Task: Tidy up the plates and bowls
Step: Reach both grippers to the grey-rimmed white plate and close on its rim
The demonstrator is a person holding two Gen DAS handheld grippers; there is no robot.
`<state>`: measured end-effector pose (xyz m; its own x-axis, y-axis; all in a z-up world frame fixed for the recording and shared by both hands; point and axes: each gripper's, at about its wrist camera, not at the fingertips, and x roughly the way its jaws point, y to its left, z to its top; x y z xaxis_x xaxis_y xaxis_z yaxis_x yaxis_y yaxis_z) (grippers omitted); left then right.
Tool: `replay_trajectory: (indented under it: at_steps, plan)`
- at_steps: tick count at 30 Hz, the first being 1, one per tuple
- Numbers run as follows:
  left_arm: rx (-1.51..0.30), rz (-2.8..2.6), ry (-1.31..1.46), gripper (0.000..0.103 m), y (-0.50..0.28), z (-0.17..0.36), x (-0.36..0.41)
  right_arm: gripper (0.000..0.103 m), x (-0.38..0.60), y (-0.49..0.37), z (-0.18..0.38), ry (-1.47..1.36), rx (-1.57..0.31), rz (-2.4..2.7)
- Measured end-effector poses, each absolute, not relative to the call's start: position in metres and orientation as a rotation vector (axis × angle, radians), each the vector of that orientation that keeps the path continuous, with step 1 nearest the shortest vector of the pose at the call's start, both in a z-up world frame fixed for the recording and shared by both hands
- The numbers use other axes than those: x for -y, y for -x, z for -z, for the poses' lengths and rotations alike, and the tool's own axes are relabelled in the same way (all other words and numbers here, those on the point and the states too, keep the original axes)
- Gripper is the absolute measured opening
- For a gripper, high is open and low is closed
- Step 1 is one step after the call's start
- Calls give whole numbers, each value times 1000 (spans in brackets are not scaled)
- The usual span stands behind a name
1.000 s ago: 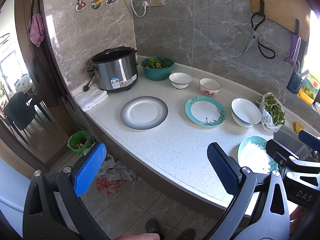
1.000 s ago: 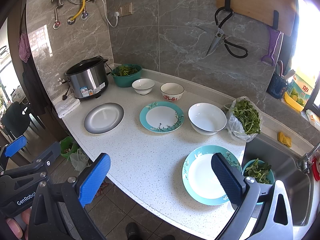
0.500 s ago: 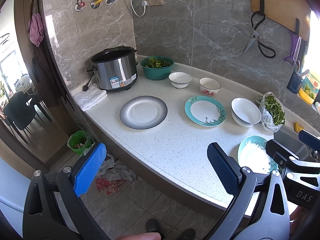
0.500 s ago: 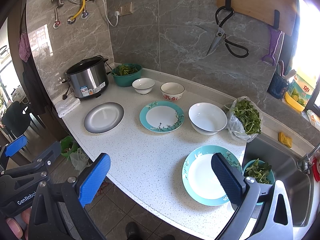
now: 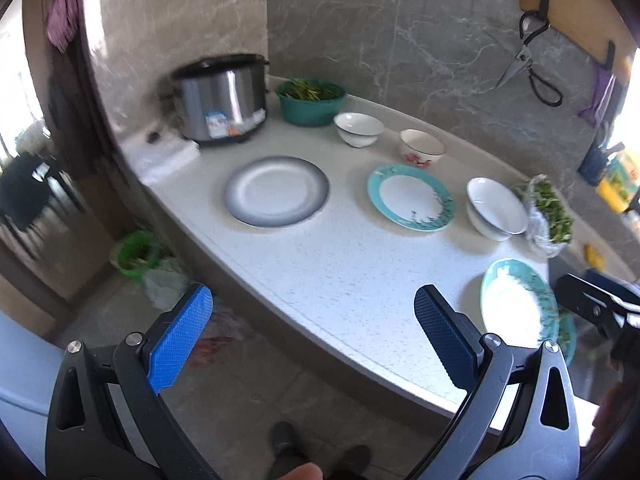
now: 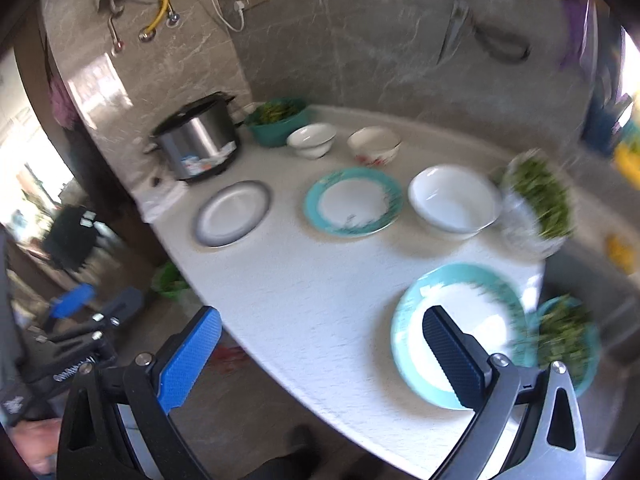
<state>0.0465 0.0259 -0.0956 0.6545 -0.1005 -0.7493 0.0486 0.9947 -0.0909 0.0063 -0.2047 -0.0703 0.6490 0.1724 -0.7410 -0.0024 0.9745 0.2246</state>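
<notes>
On the white counter lie a grey-rimmed plate, a teal floral plate, a large white bowl, a small white bowl, a red-flowered bowl and a second teal plate near the front edge. The right wrist view shows the grey plate, the teal plate, the large bowl and the near teal plate. My left gripper is open and empty, short of the counter edge. My right gripper is open and empty, its right finger over the near teal plate.
A steel rice cooker, a folded white cloth and a green bowl of greens stand at the back left. A bag of greens lies by the sink at right. Scissors hang on the wall.
Both grippers have moved forward toward the counter and tilted; the current frames are motion-blurred. The dishes have not moved.
</notes>
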Motion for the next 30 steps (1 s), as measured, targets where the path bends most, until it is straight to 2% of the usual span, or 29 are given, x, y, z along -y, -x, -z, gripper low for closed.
replay_trajectory:
  at_steps: [5, 10, 12, 15, 17, 19, 24, 27, 29, 30]
  plan:
    - [-957, 199, 161, 103, -97, 137, -60, 103, 229, -35, 115, -552, -910, -320]
    - [-840, 218, 53, 103, -171, 151, -101, 103, 227, -78, 142, -717, -897, -391]
    - [-971, 260, 43, 103, -225, 173, -124, 103, 217, -100, 151, -771, -874, -413]
    - [-1075, 297, 109, 103, -300, 199, -168, 103, 202, -139, 170, -870, -867, -421]
    - [-1147, 331, 140, 103, -348, 214, -195, 97, 184, -164, 185, -952, -894, -407]
    - [-1189, 376, 120, 101, -384, 226, -213, 93, 162, -187, 191, -982, -893, -404]
    - [-1223, 598, 51, 100, -463, 244, -237, 92, 146, -224, 218, -1092, -887, -338]
    - [-1275, 680, 33, 100, -496, 264, -249, 77, 142, -237, 233, -1078, -915, -283]
    - [-1314, 714, 56, 93, -513, 275, -260, 61, 144, -245, 244, -1099, -930, -269]
    - [-1321, 720, 57, 89, -516, 278, -263, 58, 145, -249, 249, -1099, -941, -263]
